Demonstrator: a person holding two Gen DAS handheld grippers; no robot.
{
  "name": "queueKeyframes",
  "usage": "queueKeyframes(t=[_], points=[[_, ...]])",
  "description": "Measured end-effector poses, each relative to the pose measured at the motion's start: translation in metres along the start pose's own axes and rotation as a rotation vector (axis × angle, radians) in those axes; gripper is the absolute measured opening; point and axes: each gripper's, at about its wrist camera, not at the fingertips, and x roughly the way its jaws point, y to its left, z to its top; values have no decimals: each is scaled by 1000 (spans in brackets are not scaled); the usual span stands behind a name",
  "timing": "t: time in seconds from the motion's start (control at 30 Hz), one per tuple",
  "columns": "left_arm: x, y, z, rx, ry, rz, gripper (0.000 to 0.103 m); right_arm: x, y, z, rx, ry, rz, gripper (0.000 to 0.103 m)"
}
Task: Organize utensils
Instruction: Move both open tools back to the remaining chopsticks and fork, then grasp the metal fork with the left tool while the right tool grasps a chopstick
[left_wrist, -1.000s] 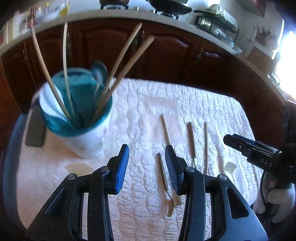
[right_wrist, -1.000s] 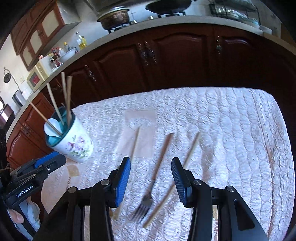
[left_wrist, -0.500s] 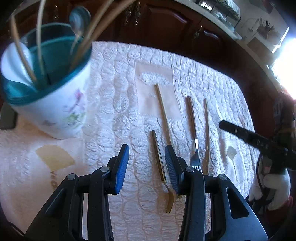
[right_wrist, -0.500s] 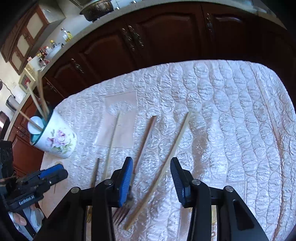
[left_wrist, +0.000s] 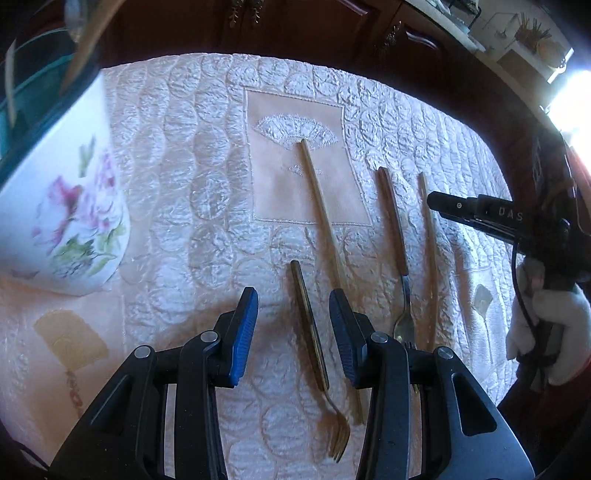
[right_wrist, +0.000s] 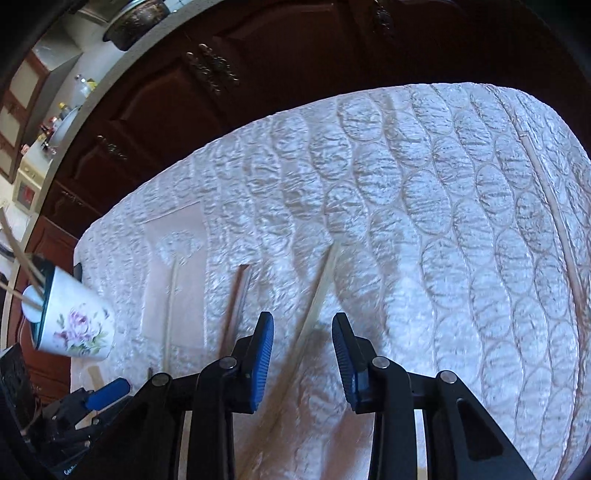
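My left gripper (left_wrist: 293, 332) hangs open just above the quilted cloth, and the dark handle of a gold fork (left_wrist: 308, 332) lies between its fingers, untouched. Beyond it lie a long chopstick (left_wrist: 321, 214), a brown-handled silver fork (left_wrist: 393, 221) and a second chopstick (left_wrist: 428, 236). My right gripper (right_wrist: 303, 350) is low over that second chopstick (right_wrist: 319, 291). Its jaws are closing, with the stick between them and the pads clear of it. The floral cup (left_wrist: 66, 206) holding several utensils stands at the left.
The table's quilted cloth (right_wrist: 443, 221) stretches to the right. Dark wooden cabinets (right_wrist: 221, 92) run behind the table's far edge. The right gripper's body (left_wrist: 480, 214) shows at the right of the left wrist view. A gloved hand (left_wrist: 543, 325) holds it.
Both grippers have come down and tilted towards the cloth. The cup has slid to the left edge of both views. The right jaws have narrowed around the chopstick.
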Motion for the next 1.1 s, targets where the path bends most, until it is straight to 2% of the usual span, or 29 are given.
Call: queueKeyframes(t=[0.43,0.77,0.87,0.93,0.97,1.1], points=[[17,-9,5,27,18,18,39,11,-8,8,-6,16,-2,32],[28,-18,10,60,32,35,38,22,-9,29,-9,36,-21,32],[30,-20,11,63,32,39,30,29,-4,36,-21,40,-36,32],[32,-20,13,65,34,43,14,32,-1,40,-37,37,-46,24],[32,-19,13,66,37,39,12,34,2,42,-54,36,-58,13],[26,-11,12,56,39,19,9,30,13,44,-92,32,-37,9]])
